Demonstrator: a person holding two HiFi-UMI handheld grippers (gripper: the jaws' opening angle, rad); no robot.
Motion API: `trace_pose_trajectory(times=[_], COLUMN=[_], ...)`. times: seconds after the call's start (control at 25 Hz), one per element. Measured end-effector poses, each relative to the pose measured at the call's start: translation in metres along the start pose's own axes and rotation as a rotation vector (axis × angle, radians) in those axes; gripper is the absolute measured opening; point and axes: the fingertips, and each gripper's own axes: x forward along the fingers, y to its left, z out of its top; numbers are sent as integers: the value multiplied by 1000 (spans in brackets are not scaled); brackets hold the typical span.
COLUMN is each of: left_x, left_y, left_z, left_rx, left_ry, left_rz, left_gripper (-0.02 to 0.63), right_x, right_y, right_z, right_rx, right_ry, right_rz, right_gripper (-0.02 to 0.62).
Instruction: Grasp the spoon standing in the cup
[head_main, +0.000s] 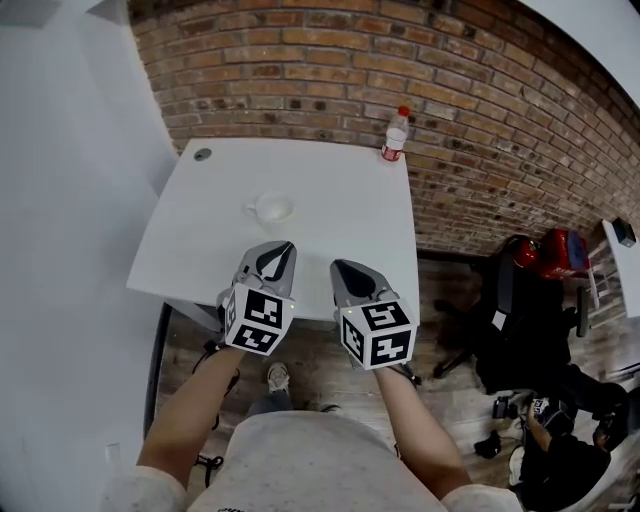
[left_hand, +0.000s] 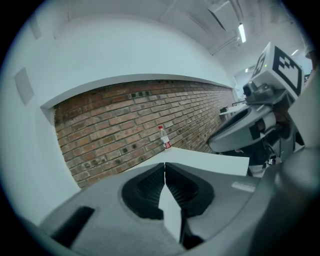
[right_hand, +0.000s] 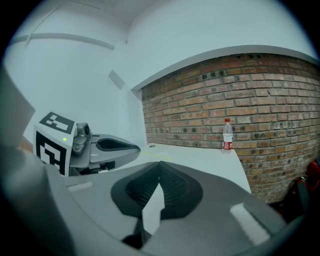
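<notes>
Head view: the left hand-held gripper (head_main: 281, 250) and right hand-held gripper (head_main: 340, 268) are hovering side by side over the desk's (head_main: 345, 200) near edge. The cup (head_main: 272, 208) is sitting mid-desk just beyond the left one, its spoon too small to make out.

Left gripper view: the jaws are touching at the tips, gripping nothing. A bottle (left_hand: 164, 137) is showing, but no cup.

Right gripper view: likewise closed and empty. Reaching in closed would probably be knocking the spoon or tipping the cup.

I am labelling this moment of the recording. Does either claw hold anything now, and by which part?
Nothing is held. The left claw and the right claw are both shut and empty; the cup stands untouched on the table.
</notes>
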Motion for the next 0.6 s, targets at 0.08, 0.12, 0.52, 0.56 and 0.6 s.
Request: trace_pose_trajectory(times=[0.08,0.12,0.52,0.56,0.6], left_x=[-4,-5,-16,-16,-16], left_y=[-9,-14,-48,-49,-50], left_z=[3,4,11,11,11], left_rx=[-29,-43,-129,-132,-134], left_ry=[-7,-10,-32,-33,-33], left_rz=[10,16,56,56,56], left_gripper=[6,6,6,6,6], right_x=[-10,-15,-47,-47,-49], right_y=[-2,-4,-18,-19,-20], right_z=[-2,-3,-18,-19,-19], right_rx=[1,0,-11,-12,-13], right_ry=[-5,-8,-31,-30,-29], right_rz=[1,-1,-7,-7,-8], right_gripper=[6,6,6,6,6])
